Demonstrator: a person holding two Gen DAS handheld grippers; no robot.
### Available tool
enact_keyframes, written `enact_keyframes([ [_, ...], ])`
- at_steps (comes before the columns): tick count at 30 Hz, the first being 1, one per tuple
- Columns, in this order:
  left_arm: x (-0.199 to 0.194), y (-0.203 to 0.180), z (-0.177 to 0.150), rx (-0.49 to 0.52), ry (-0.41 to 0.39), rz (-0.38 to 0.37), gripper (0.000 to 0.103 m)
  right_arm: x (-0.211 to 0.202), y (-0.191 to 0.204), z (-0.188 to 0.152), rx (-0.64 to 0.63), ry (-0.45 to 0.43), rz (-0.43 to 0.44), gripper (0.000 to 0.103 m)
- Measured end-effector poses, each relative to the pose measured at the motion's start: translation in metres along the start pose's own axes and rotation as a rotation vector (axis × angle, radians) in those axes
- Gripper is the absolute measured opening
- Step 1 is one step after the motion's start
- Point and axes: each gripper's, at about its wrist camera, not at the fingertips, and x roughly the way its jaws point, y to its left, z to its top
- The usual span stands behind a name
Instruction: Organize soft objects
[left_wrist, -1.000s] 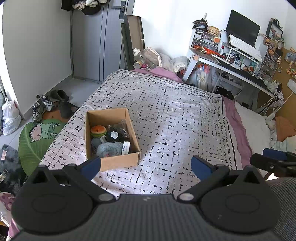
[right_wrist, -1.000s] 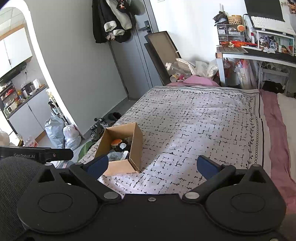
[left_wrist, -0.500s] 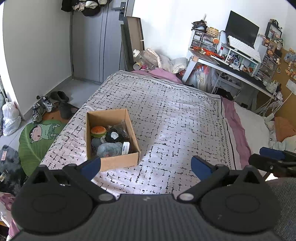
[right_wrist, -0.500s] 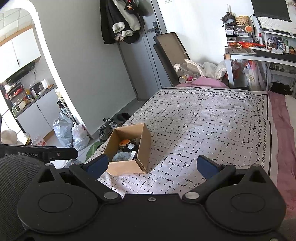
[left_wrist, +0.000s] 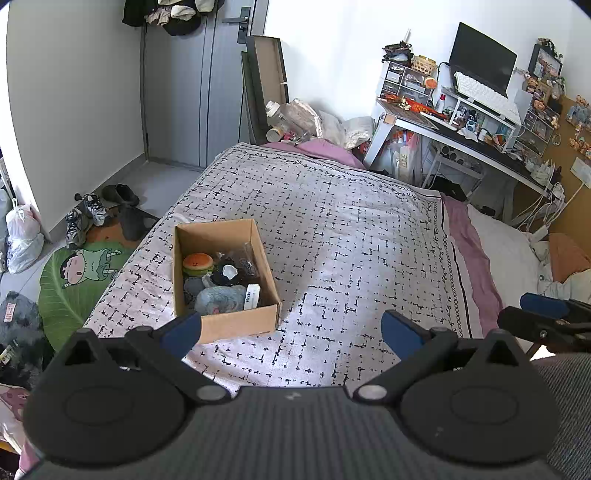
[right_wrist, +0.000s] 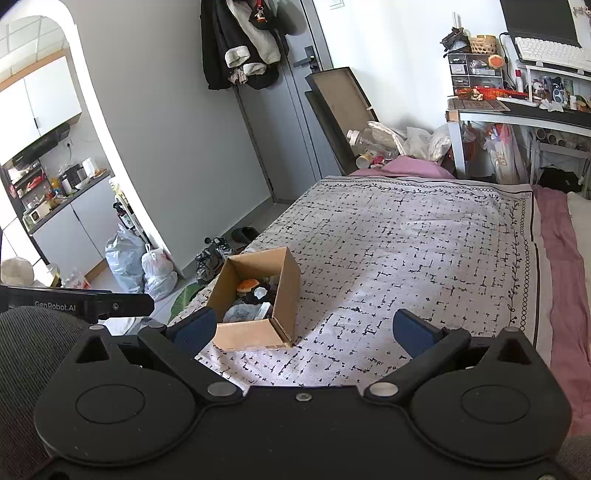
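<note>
Room: a bedroom with a grey door (left_wrist: 192, 85), a cluttered desk (left_wrist: 461, 125) along the white wall, and shoes (left_wrist: 88, 218) on the floor beside the bed.
Surface: a bed (left_wrist: 351, 236) covered by a white spread with a black dashed grid pattern; a pink sheet shows along its right edge and far end.
Box: an open cardboard box (left_wrist: 221, 236) sits on the spread near the bed's left edge, its flaps absent or folded away, the long side running away from the cameras.
Soft objects: inside the box lie an orange-and-green burger-shaped plush (left_wrist: 198, 263), a black-and-white plush (left_wrist: 227, 275) and a grey fuzzy plush (left_wrist: 219, 299) with a white tag, packed touching one another; a crumpled clear wrapper lies at the far right of the box.
Box relative to left gripper: the left gripper (left_wrist: 291, 330) hangs above the near end of the bed; the box lies just ahead of its left finger, whose blue pad overlaps the box's near wall in the view.
Box relative to right gripper: from the right gripper (right_wrist: 304, 330), the box (right_wrist: 258, 288) sits ahead and left, behind its left finger.
Gripper state: both sets of fingers are spread wide, holding nothing.
Pose: both grippers point forward and slightly down across the bed, side by side, clear of the spread.
</note>
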Motion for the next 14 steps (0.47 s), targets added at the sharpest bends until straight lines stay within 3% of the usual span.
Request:
enact_keyframes([
  [14, -0.0031, -0.0014, 0.0054, 0.002, 0.0, 0.0, 0.103, -0.0003, -0.0011, -0.0011, 0.008, 0.003, 0.004, 0.103],
])
